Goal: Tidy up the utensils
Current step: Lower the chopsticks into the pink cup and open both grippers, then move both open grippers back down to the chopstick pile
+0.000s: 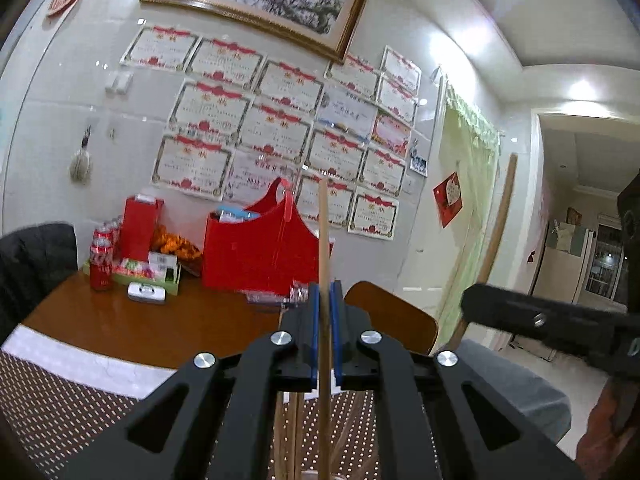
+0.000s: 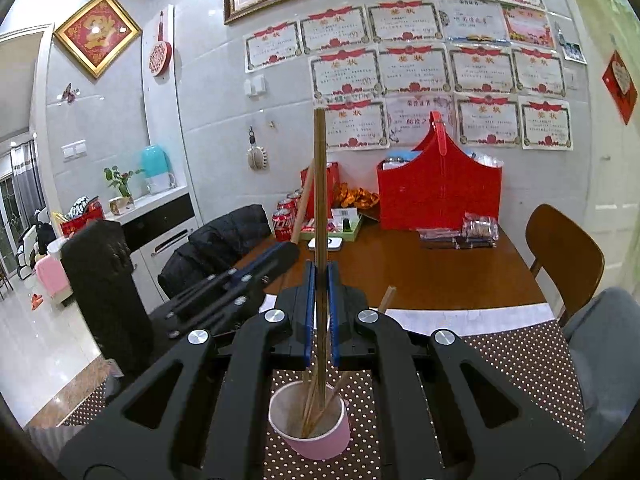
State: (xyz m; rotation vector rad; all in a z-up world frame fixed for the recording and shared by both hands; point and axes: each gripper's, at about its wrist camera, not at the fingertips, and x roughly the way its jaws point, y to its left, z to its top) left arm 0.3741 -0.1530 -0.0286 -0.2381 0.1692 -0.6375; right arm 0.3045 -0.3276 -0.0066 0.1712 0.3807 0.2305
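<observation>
My left gripper (image 1: 325, 292) is shut on a light wooden chopstick (image 1: 323, 240) that stands upright between its blue pads. My right gripper (image 2: 319, 276) is shut on a darker wooden chopstick (image 2: 319, 184), also upright, with its lower end inside a pink paper cup (image 2: 316, 436) on the dotted mat (image 2: 512, 364). The cup holds other chopsticks (image 2: 334, 394) that lean against its rim. The left gripper shows in the right wrist view (image 2: 280, 254) to the left, with its chopstick (image 2: 303, 204). The right gripper shows in the left wrist view (image 1: 520, 312) at the right.
A brown table (image 2: 420, 276) carries a red basket (image 2: 440, 196), red cans (image 2: 284, 222), a green tray (image 2: 352, 228), a white device (image 2: 325, 245) and packets (image 2: 476, 232). A wooden chair (image 2: 564, 252) stands at the right, a black jacket (image 2: 224, 240) at the left.
</observation>
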